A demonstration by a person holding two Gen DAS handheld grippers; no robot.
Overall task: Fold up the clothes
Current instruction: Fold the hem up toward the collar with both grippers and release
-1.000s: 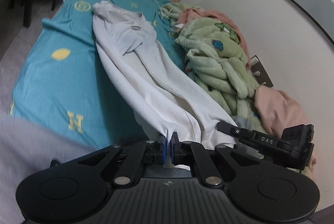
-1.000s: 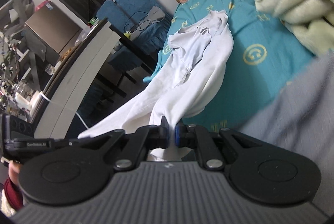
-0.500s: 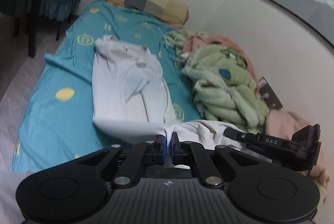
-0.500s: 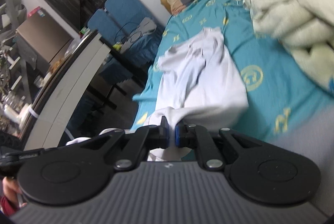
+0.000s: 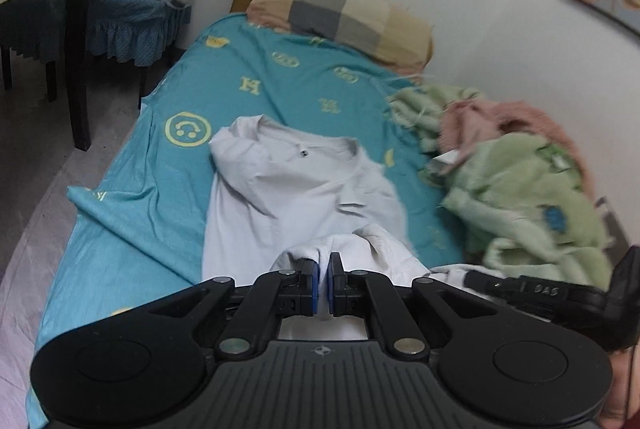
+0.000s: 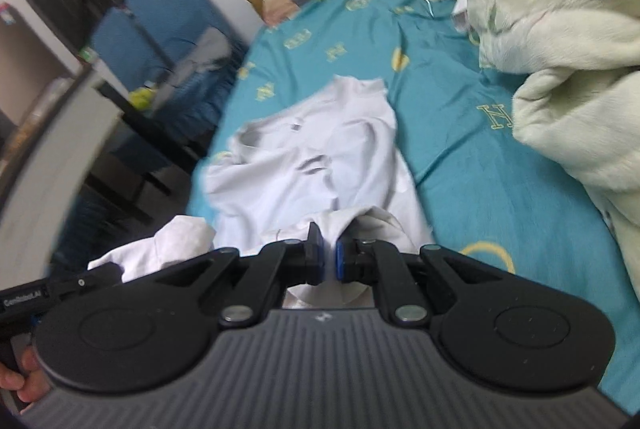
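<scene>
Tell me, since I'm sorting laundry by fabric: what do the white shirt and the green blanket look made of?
White shirt: thin, matte knit, probably cotton jersey; it drapes in soft creases. Green blanket: thick, fuzzy fleece or plush, judging by its nap and bulky folds.

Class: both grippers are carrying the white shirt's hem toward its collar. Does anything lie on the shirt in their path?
Nothing visible does. The white shirt is bare up to its collar; the green blanket lies off to the side.

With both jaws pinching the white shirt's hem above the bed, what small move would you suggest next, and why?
Probably carry the hem a little further toward the collar and lay it down. The left gripper and right gripper each pinch the white shirt, whose bottom end is doubled over but not yet flat on the teal sheet.
</scene>
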